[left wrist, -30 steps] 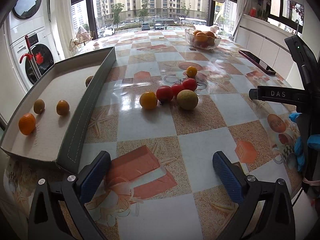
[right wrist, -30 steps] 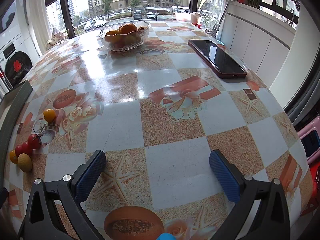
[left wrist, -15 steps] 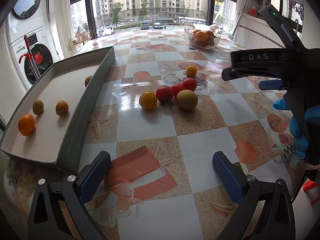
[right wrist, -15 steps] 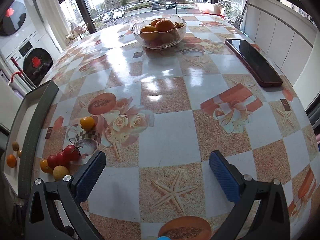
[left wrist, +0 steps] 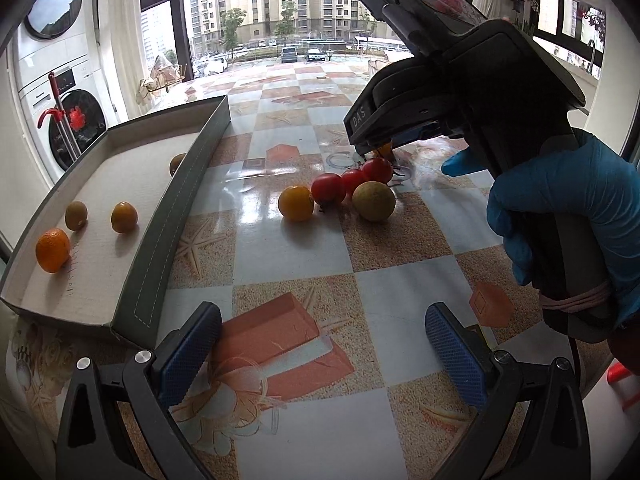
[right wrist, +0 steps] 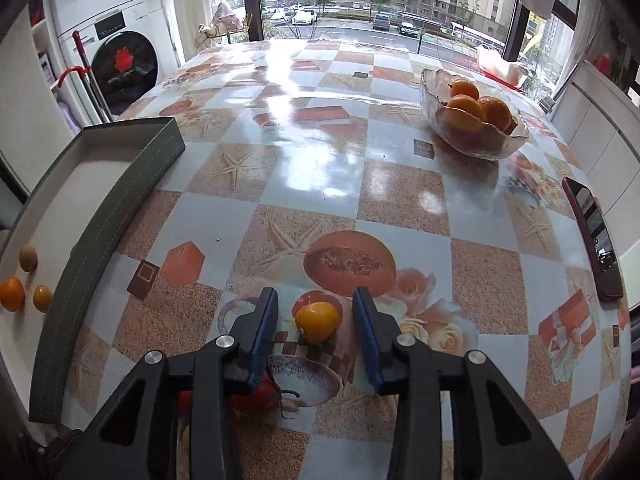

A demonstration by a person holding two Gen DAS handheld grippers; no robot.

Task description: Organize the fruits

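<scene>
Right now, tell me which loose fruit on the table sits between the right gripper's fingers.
The small yellow-orange fruit, lying alone between the right gripper's open fingers, untouched.

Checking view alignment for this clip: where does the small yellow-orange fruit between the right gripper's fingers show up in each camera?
Left wrist: small yellow-orange fruit upper centre-right, mostly hidden under the right gripper body, behind the red tomatoes.
Right wrist: lower centre, fruit between the right gripper fingers, untouched.
Shared landmark: grey tray at left.
</scene>
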